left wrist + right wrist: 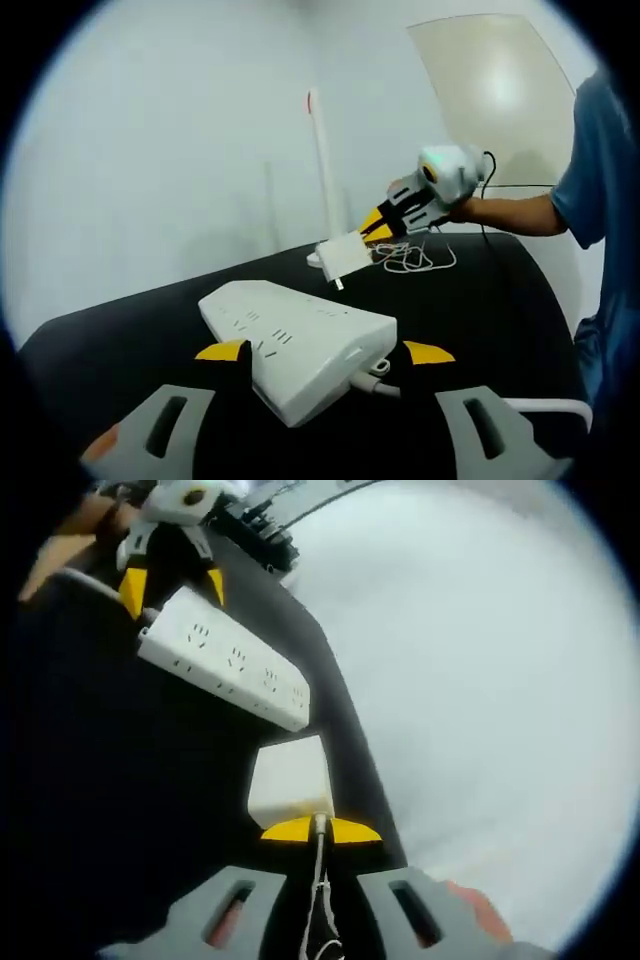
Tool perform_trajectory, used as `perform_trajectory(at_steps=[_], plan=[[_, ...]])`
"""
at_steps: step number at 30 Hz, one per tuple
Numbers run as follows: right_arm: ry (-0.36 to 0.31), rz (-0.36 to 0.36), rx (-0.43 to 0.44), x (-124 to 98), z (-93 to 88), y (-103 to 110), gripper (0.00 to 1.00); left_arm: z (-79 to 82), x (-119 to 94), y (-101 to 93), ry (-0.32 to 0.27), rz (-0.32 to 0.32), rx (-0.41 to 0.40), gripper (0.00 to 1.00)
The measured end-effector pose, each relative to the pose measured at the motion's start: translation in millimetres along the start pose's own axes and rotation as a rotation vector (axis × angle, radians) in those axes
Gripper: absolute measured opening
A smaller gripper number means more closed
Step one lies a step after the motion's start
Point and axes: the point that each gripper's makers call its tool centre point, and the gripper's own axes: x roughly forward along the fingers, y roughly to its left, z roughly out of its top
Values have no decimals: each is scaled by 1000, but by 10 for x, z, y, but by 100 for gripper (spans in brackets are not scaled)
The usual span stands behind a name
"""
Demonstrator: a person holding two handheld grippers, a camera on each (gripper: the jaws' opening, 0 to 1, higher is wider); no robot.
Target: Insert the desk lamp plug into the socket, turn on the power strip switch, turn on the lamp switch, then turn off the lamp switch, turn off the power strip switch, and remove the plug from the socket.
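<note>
A white power strip point(300, 340) lies on the black table point(480, 310), sockets facing up. My left gripper point(326, 352) is shut on its near end, one yellow tip on each side. Beyond it, my right gripper point(385, 222) is shut on the lamp's white boxy plug point(345, 257), held slightly above the table, pins pointing toward the strip. In the right gripper view, the plug point(290, 780) sits just ahead of my right gripper point(320, 830), a short gap from the strip point(225, 660), with the left gripper point(172, 585) at its far end. The lamp's thin white stem point(322, 170) stands behind.
The lamp's white cable point(415, 258) lies coiled on the table behind the plug. The strip's own cord point(375, 385) runs off to the right near my left jaw. A person's arm and blue sleeve point(600, 160) are at the right. A plain white wall stands behind the table.
</note>
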Motion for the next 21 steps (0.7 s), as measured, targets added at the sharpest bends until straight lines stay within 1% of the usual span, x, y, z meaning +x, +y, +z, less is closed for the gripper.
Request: perform_trajectory(at_steps=[2, 4, 9, 16, 21], plan=[[-14, -30, -23, -29, 19, -20, 6, -9, -1, 26, 0, 5, -1, 56], [-27, -41, -32, -55, 32, -15, 6, -10, -1, 30, -1, 7, -2, 56], [-47, -88, -111, -141, 83, -73, 6, -25, 5, 62, -2, 13, -7, 57], [-67, -130, -184, -208, 175, -147, 6, -27, 8, 66, -1, 22, -11, 58], [-80, -142, -203, -208, 238, -157, 6, -18, 7, 56, -2, 26, -12, 58]])
